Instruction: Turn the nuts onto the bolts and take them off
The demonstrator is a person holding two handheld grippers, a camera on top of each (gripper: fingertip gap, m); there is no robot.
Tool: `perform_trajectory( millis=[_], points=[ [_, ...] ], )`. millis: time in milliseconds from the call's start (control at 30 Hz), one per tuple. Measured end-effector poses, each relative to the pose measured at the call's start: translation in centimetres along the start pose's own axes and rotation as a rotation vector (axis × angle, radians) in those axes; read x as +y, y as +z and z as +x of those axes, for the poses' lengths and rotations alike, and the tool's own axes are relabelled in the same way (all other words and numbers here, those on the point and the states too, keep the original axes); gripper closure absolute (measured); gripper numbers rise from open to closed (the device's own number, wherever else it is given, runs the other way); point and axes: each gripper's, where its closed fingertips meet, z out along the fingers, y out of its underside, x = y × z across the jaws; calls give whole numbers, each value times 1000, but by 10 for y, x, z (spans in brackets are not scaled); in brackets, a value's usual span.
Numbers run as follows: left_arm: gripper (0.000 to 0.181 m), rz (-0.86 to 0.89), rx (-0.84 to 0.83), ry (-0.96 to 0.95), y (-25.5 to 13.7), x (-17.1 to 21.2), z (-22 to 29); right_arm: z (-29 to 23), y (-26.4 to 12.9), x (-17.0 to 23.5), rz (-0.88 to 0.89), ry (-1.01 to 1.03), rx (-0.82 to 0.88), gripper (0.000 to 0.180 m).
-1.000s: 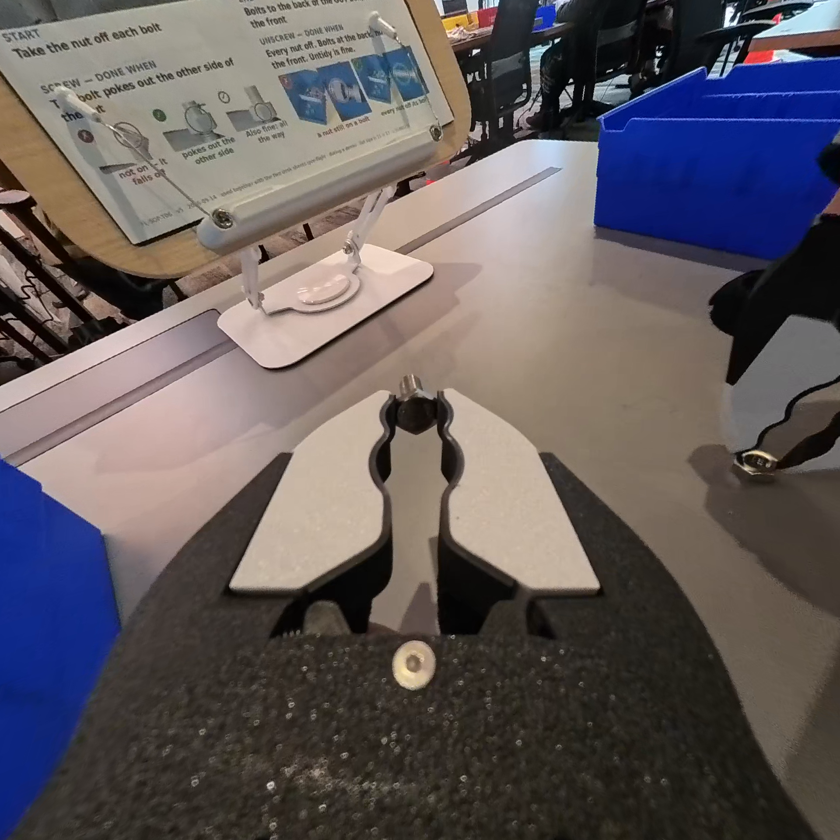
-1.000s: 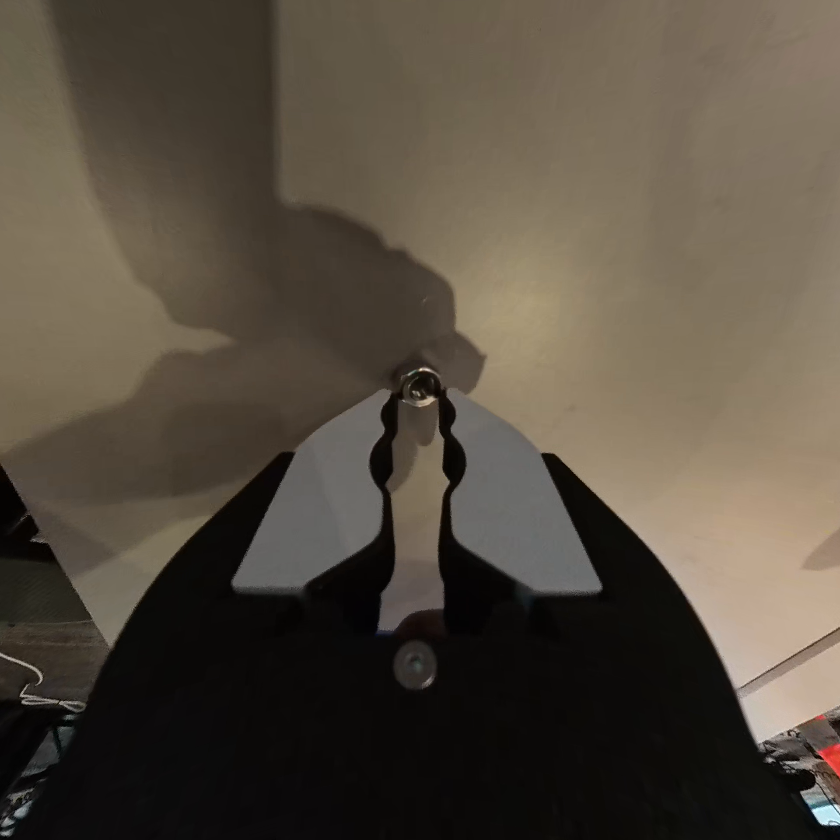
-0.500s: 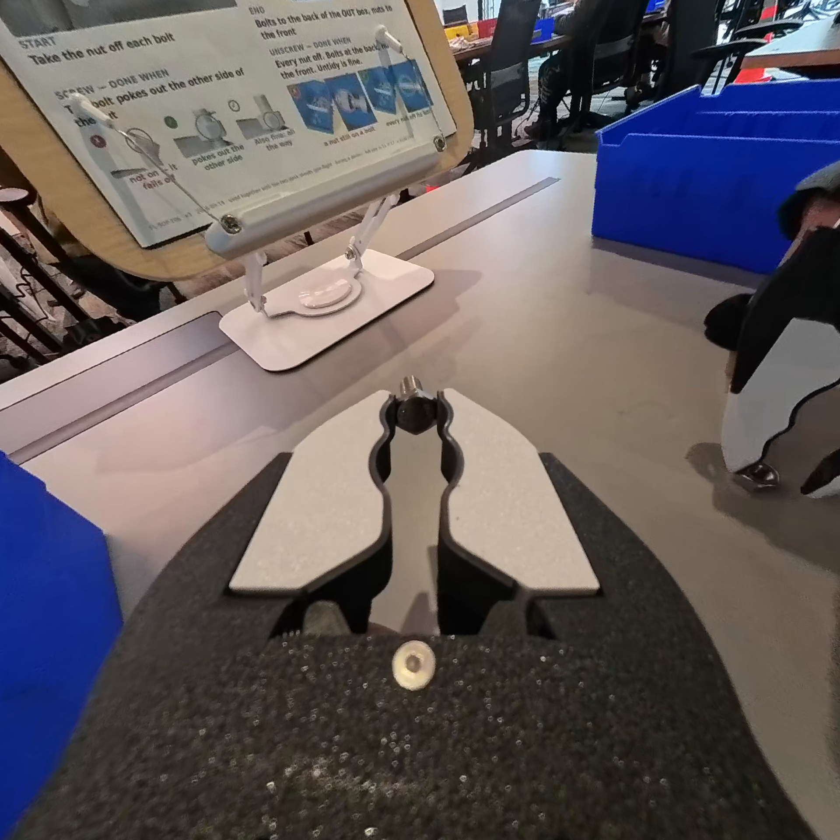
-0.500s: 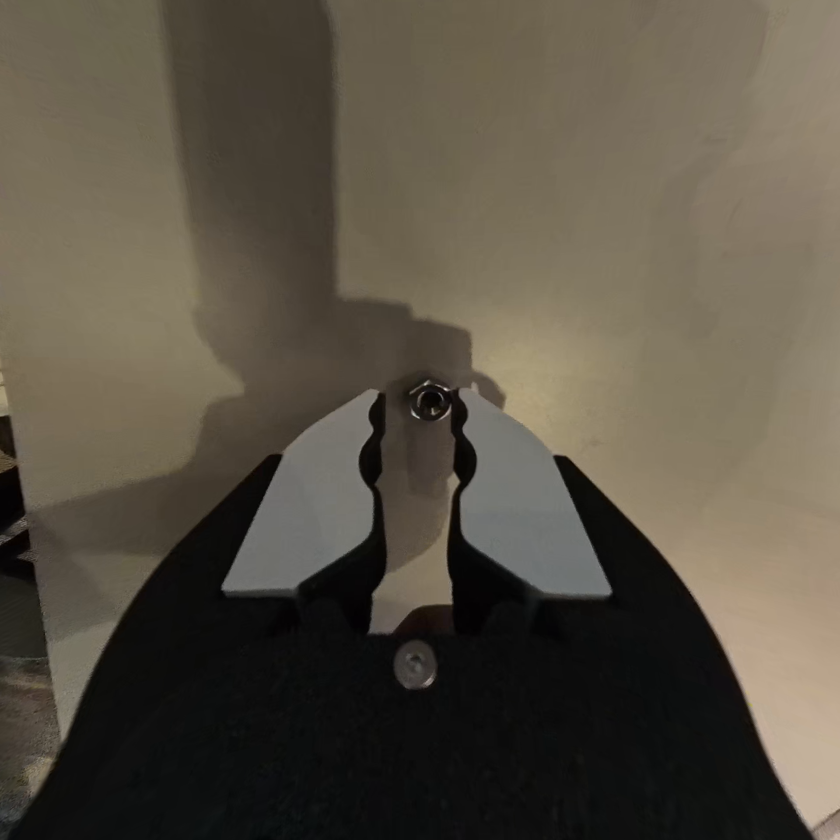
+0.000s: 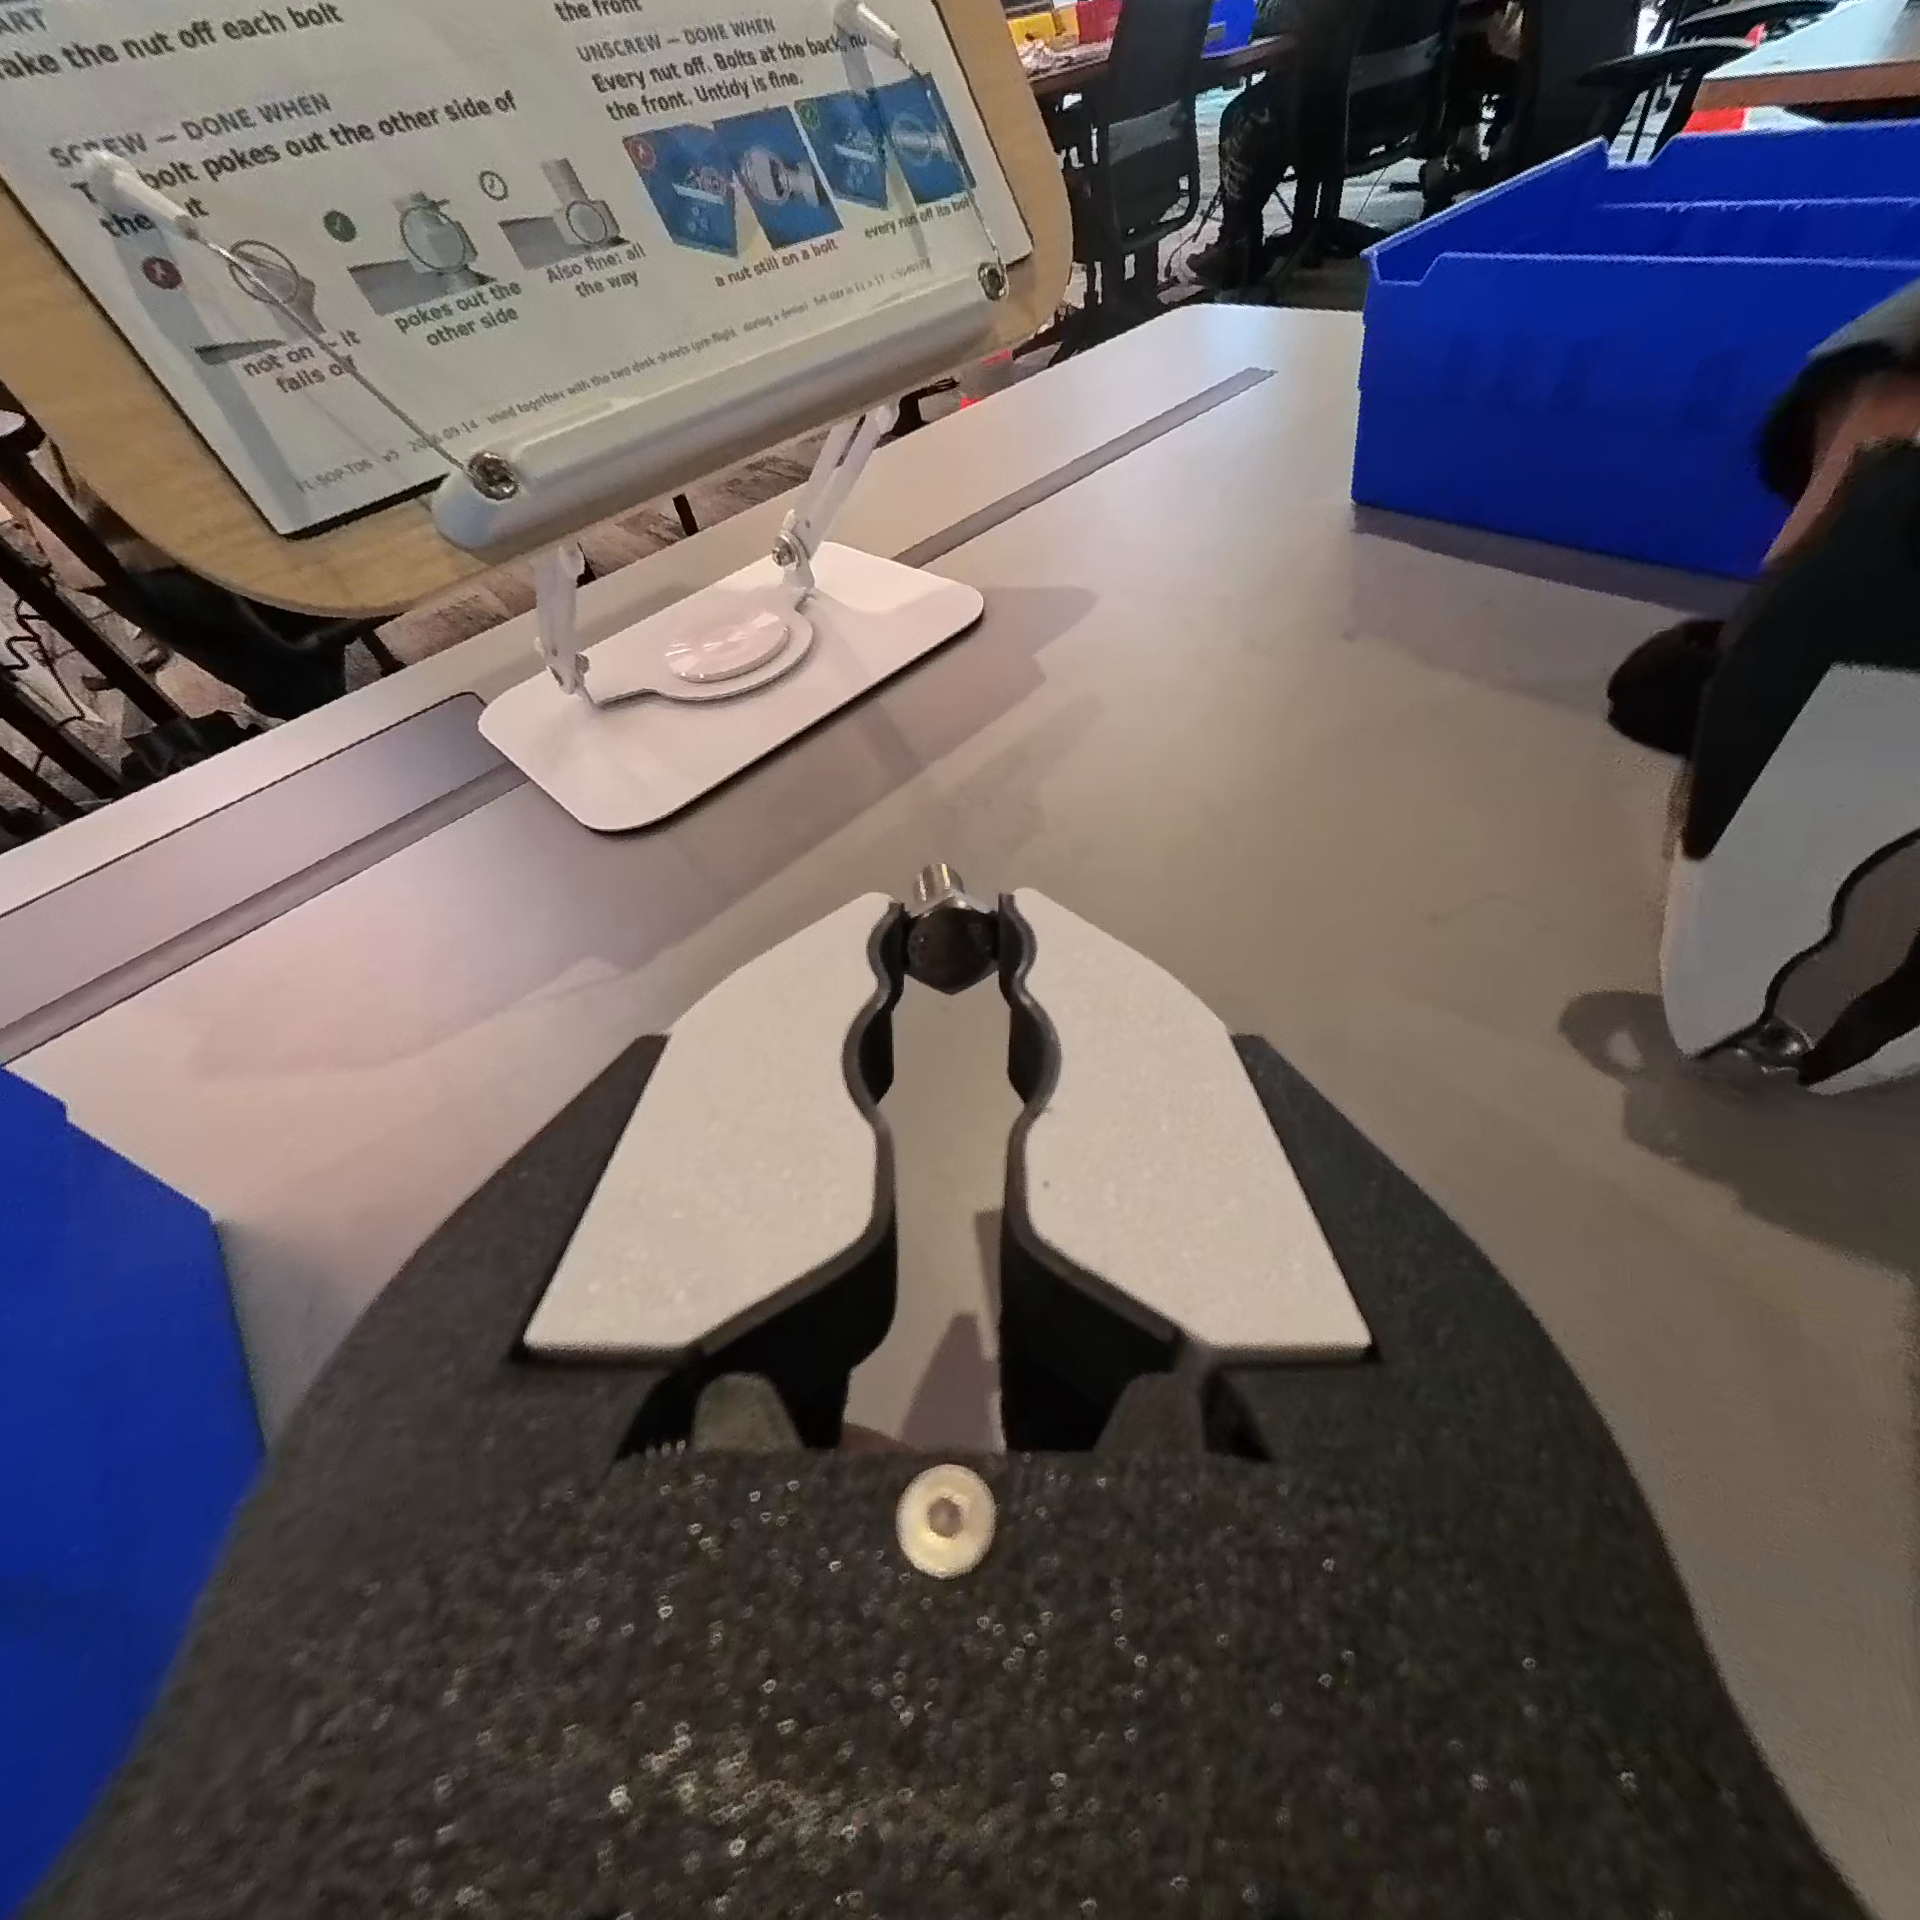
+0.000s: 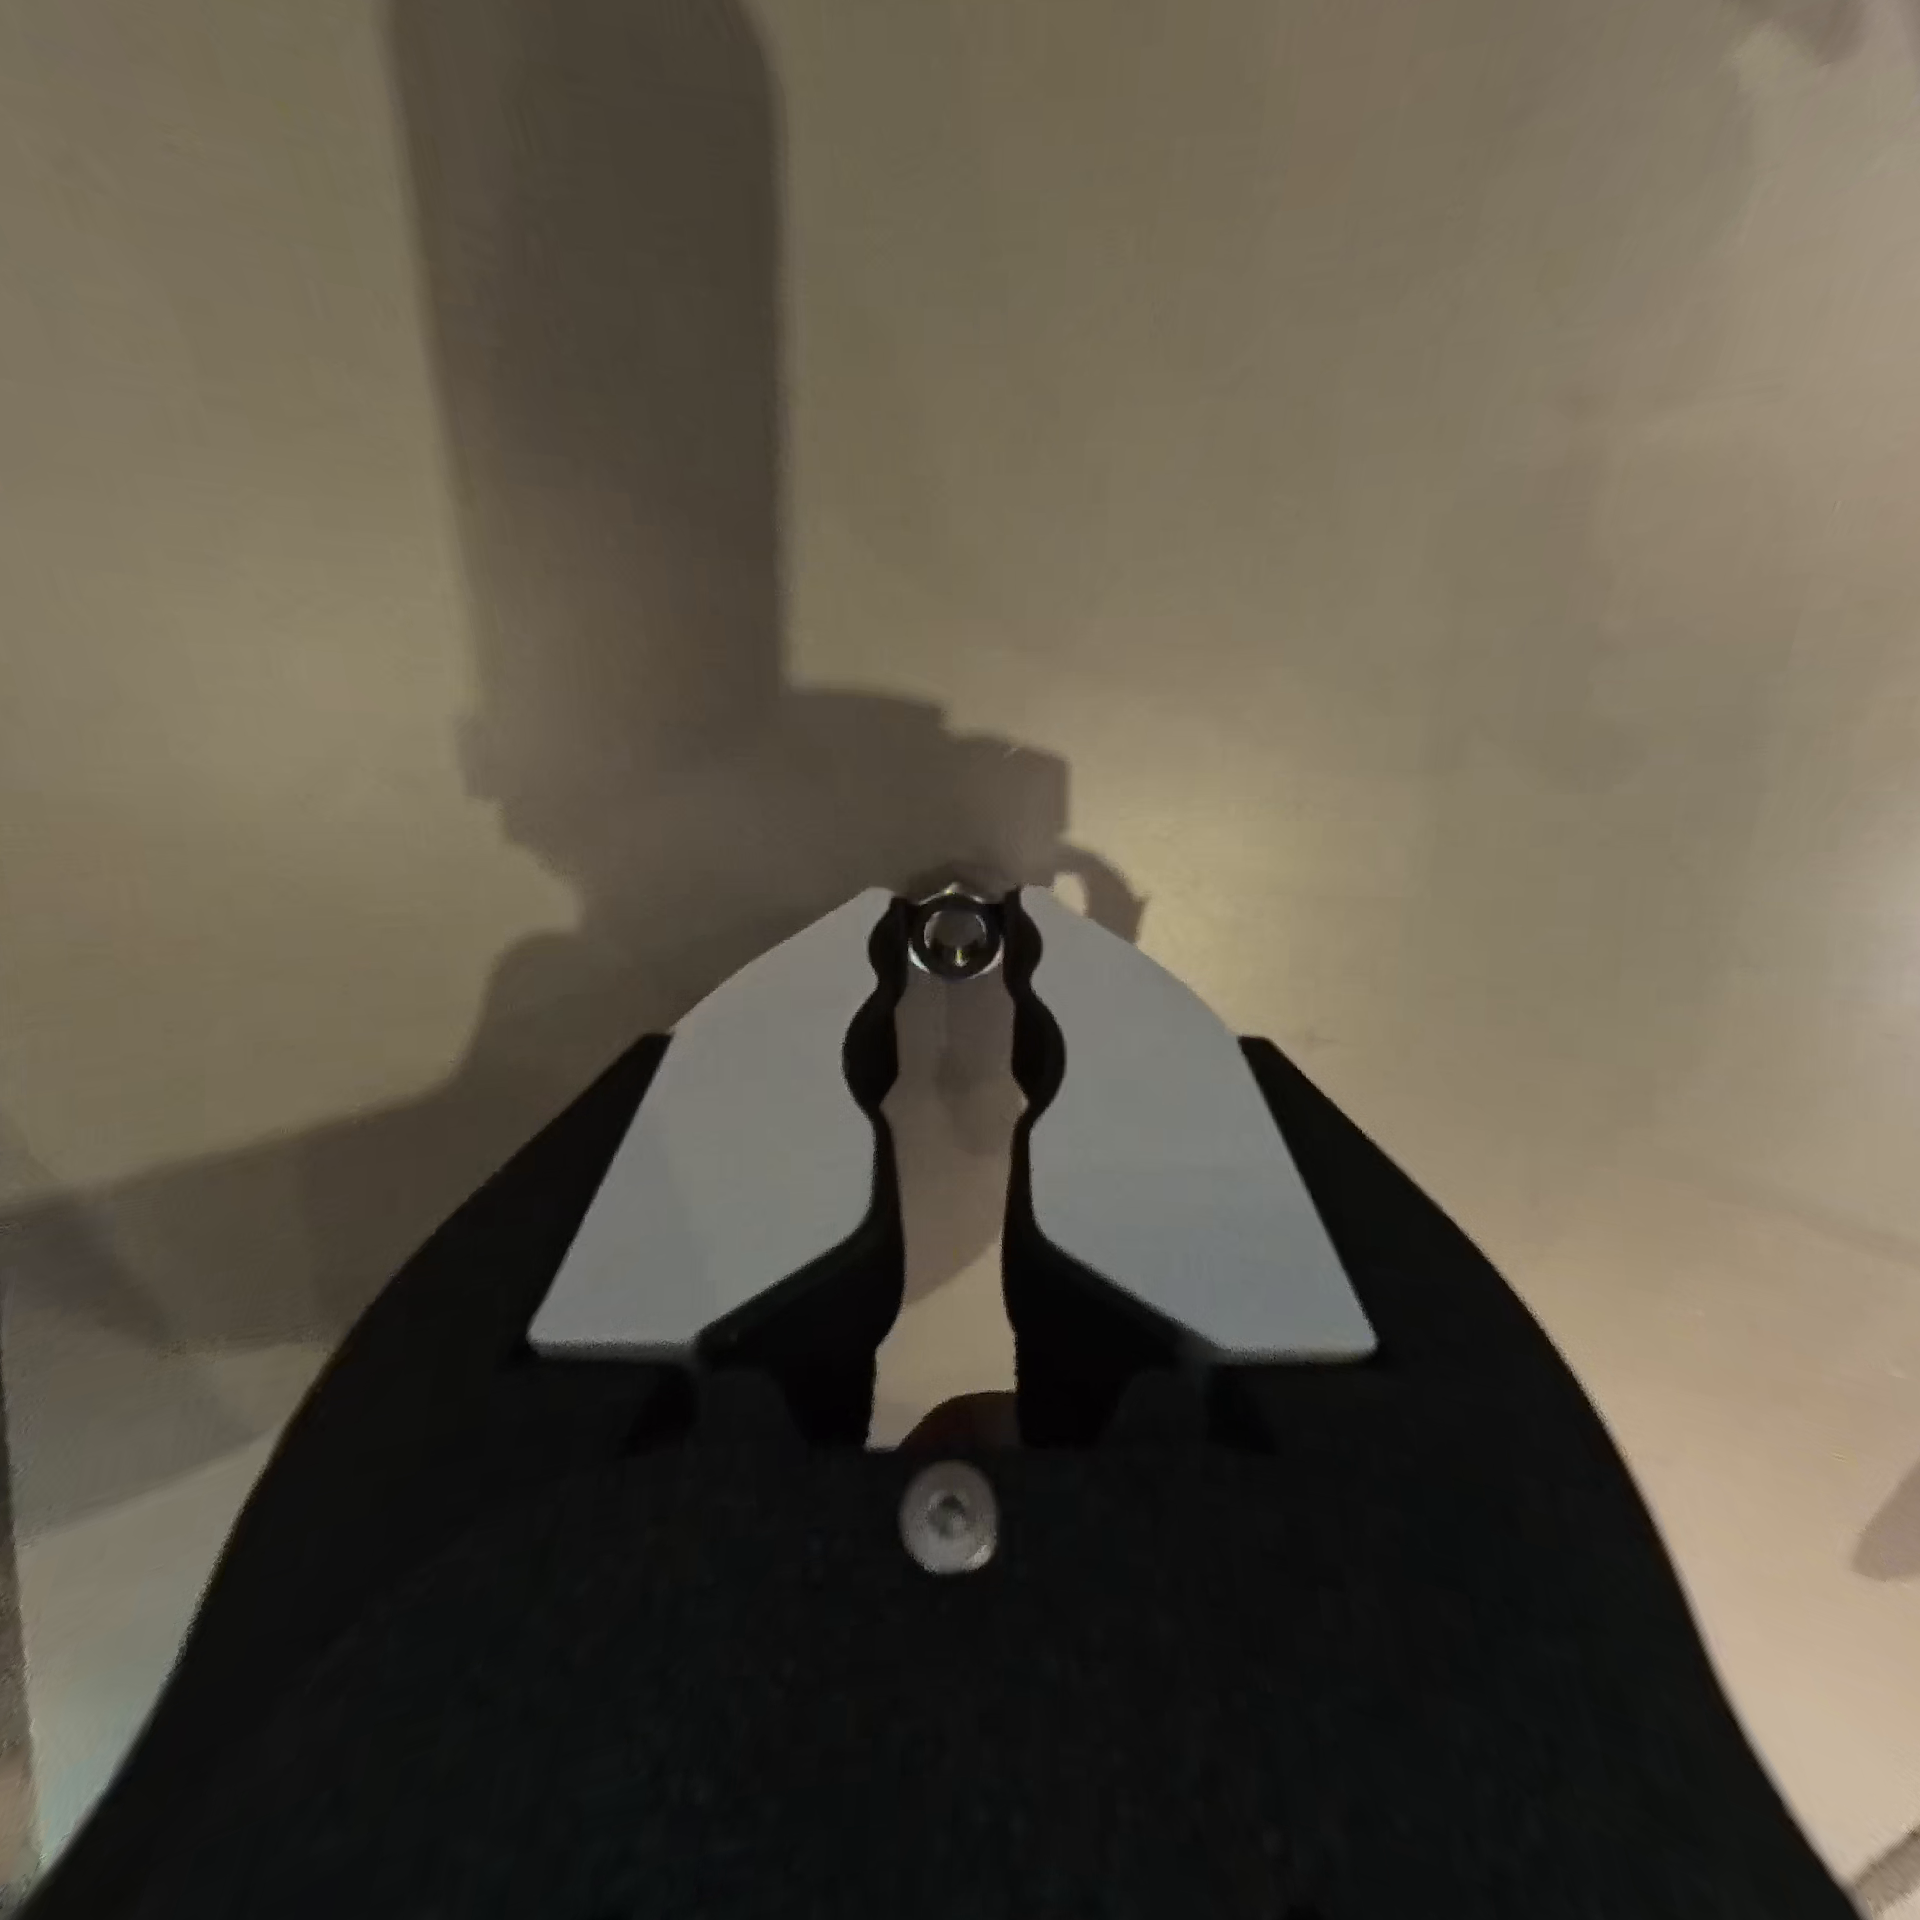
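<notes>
Steel shows at both tips: the left gripper (image 5: 951,940) pinches one bolt (image 5: 943,935) above the grey table (image 5: 1195,748), and the right gripper (image 6: 951,940) is clamped on one nut (image 6: 951,943) at the tabletop. Beyond stand one instruction stand (image 5: 727,675) and two blue bins (image 5: 1621,343).

Left view faces across table (image 5: 1195,727); right view looks down, close.

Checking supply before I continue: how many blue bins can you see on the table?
2. One blue bin stands at the far right of the table, behind the right gripper; the other blue bin sits at the near left edge, mostly cropped. Others may lie out of view.
</notes>
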Motion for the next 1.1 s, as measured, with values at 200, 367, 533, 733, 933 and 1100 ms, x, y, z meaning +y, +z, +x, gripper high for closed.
perform_trajectory(
  millis=[200, 367, 533, 733, 933, 1100],
  points=[
    [164, 72, 98, -38, -8, -16, 12, 34, -61, -40, 381, 116, 237, 163],
    [164, 202, 341, -128, -31, -46, 35, 52, -145, -68, 1013, 162, 439, 163],
    [164, 265, 791, -333, -67, -69, 73, 35, -172, -71, 1400, -31, 628, 163],
    [165, 295, 1122, -546, -83, -80, 93, 24, -155, -99, 1230, -270, 787, 163],
    [165, 311, 1214, -629, -83, -85, 96, 21, -152, -100, 1213, -317, 852, 163],
    [165, 270, 1263, -666, -80, -81, 101, 16, -150, -102, 1221, -346, 855, 163]
  ],
)
